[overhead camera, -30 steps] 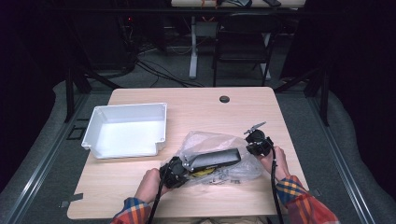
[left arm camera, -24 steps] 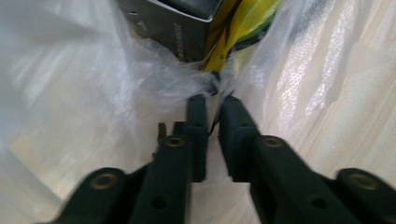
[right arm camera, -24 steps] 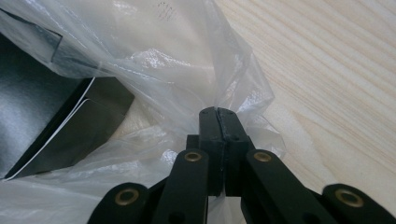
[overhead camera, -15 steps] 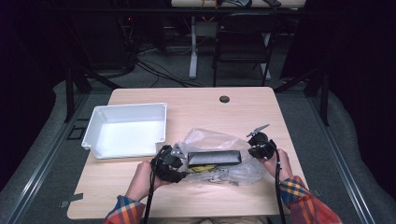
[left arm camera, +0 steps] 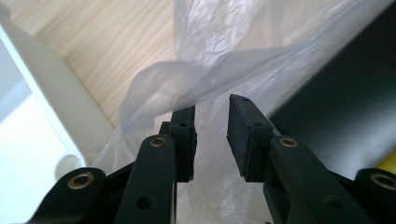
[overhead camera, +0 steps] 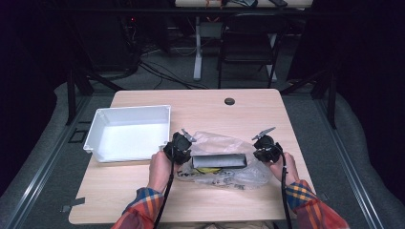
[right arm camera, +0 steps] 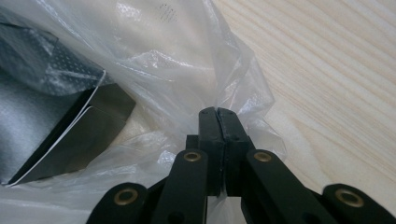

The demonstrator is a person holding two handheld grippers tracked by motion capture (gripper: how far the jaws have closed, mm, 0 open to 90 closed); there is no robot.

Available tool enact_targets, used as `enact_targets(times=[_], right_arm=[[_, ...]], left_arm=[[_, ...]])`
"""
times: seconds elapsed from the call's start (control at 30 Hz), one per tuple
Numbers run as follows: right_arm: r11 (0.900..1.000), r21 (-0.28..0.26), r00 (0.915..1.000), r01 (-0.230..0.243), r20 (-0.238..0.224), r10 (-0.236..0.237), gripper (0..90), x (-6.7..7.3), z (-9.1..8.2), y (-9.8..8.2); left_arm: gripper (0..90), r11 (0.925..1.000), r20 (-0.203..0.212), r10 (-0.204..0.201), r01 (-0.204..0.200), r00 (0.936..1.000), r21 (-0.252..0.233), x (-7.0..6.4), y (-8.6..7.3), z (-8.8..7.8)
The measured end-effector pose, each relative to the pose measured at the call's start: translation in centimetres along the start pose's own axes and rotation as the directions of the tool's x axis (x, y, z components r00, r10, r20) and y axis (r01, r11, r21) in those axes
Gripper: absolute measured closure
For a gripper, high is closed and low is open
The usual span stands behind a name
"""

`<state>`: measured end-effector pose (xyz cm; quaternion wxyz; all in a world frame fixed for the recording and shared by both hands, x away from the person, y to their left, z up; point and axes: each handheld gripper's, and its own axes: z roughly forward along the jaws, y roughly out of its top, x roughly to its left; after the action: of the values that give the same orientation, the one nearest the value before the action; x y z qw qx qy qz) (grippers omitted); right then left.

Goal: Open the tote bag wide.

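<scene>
Pinching the clear bag point(overhead camera: 224, 162) at lower right, the right claw point(overhead camera: 263, 149) is shut tight; the left claw point(left arm camera: 211, 122), just been closing, stands partly open around bag film on the worktop point(overhead camera: 200, 105).

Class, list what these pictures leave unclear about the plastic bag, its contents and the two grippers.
- Yellow item, high view: too small, mostly hidden under the dark box.
- Dark box, right gripper view: blurred by the crinkled plastic bag film, cut by the left edge.
- Left gripper: the film lies by the pads; contact unclear.
- Right gripper: shut on the bag.
</scene>
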<state>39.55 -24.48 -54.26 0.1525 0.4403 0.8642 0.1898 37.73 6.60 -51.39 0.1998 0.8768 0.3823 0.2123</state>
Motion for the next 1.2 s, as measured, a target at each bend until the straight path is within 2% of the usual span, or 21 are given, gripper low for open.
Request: enact_targets(times=[0.07, 0.2, 0.3, 0.33, 0.43, 0.47, 0.53, 0.63, 0.7, 0.73, 0.8, 0.83, 0.93, 1.0, 1.03, 1.1, 1.13, 1.17, 1.2], right_arm=[[1.000, -0.016, 1.0000, -0.007, 0.006, 0.007, 89.5, 0.0, 0.1, 0.0], [1.000, -0.017, 0.9999, 0.013, 0.008, -0.013, 88.1, 0.0, 0.0, 0.2], [0.999, -0.034, 0.9998, 0.019, -0.009, -0.019, 85.3, -0.1, -0.5, 0.3], [0.999, -0.046, 0.9997, 0.022, -0.010, -0.022, 84.8, -0.1, -0.8, 0.3], [0.995, -0.101, 0.9994, 0.015, -0.031, -0.018, 80.6, -0.4, -1.9, 0.3], [0.994, -0.109, 0.9990, 0.018, -0.038, -0.022, 78.8, -0.5, -2.2, 0.2], [0.991, -0.131, 0.9987, 0.013, -0.047, -0.019, 73.5, -0.8, -2.8, 0.2], [0.987, -0.158, 0.9976, 0.007, -0.067, -0.018, 66.7, -1.2, -3.7, 0.3], [0.986, -0.167, 0.9960, 0.003, -0.088, -0.018, 60.2, -1.4, -4.1, 0.2], [0.985, -0.170, 0.9957, 0.000, -0.091, -0.016, 56.3, -1.5, -4.3, 0.2], [0.985, -0.170, 0.9930, 0.010, -0.115, -0.030, 47.4, -1.7, -4.6, 0.1], [0.985, -0.174, 0.9920, 0.010, -0.122, -0.032, 42.8, -1.7, -4.9, 0.0], [0.985, -0.174, 0.9895, 0.012, -0.140, -0.037, 29.9, -1.8, -5.1, -0.2], [0.982, -0.186, 0.9864, 0.006, -0.160, -0.036, 23.1, -2.0, -5.4, -0.4], [0.982, -0.189, 0.9865, 0.008, -0.159, -0.038, 19.5, -2.2, -5.6, -0.4], [0.976, -0.217, 0.9859, -0.009, -0.165, -0.028, 17.5, -2.5, -6.2, -0.6], [0.974, -0.227, 0.9855, -0.013, -0.168, -0.026, 17.2, -2.6, -6.5, -0.6], [0.972, -0.234, 0.9853, -0.020, -0.170, -0.021, 17.2, -2.7, -6.8, -0.7], [0.970, -0.243, 0.9841, -0.027, -0.177, -0.017, 17.2, -2.8, -7.2, -0.7]], left_arm=[[71.9, 0.9997, -0.006, -0.017, 0.017, 0.9998, 0.018, 0.2, -0.1, 0.5], [70.5, 0.9992, 0.019, -0.004, 0.003, 0.9998, 0.040, 0.2, -0.4, 0.4], [64.0, 0.9996, 0.051, 0.010, -0.011, 0.9986, 0.026, 0.3, -0.6, -0.7], [61.7, 0.9994, 0.067, 0.026, -0.027, 0.9974, 0.020, 0.3, -0.6, -1.3], [54.4, 0.9988, 0.116, 0.049, -0.049, 0.9920, 0.001, 0.5, -0.9, -2.9], [53.1, 0.9986, 0.144, 0.052, -0.051, 0.9881, -0.011, 0.5, -0.9, -3.4], [49.5, 0.9977, 0.166, 0.065, -0.062, 0.9840, -0.026, 0.6, -0.9, -4.1], [44.0, 0.9956, 0.243, 0.090, -0.081, 0.9658, -0.048, 0.7, -0.7, -5.1], [41.0, 0.9948, 0.264, 0.097, -0.086, 0.9596, -0.054, 0.7, -0.6, -5.5], [40.0, 0.9922, 0.292, 0.121, -0.107, 0.9486, -0.063, 0.6, -0.5, -5.8], [36.7, 0.9873, 0.296, 0.154, -0.135, 0.9428, -0.083, 0.5, -0.4, -6.3], [34.2, 0.9841, 0.310, 0.172, -0.148, 0.9349, -0.098, 0.5, -0.3, -6.5], [29.2, 0.9799, 0.339, 0.190, -0.157, 0.9215, -0.123, 0.7, -0.2, -6.5], [27.2, 0.9813, 0.345, 0.180, -0.144, 0.9211, -0.128, 0.9, 0.0, -6.2], [25.7, 0.9797, 0.351, 0.189, -0.152, 0.9170, -0.131, 1.1, 0.1, -6.0], [24.8, 0.9813, 0.354, 0.179, -0.140, 0.9179, -0.132, 1.3, 0.4, -5.9], [24.5, 0.9795, 0.353, 0.187, -0.147, 0.9165, -0.137, 1.4, 0.5, -5.8], [24.5, 0.9792, 0.364, 0.187, -0.144, 0.9122, -0.143, 1.5, 0.7, -5.8], [24.8, 0.9773, 0.360, 0.198, -0.155, 0.9117, -0.145, 1.4, 0.9, -5.7]])
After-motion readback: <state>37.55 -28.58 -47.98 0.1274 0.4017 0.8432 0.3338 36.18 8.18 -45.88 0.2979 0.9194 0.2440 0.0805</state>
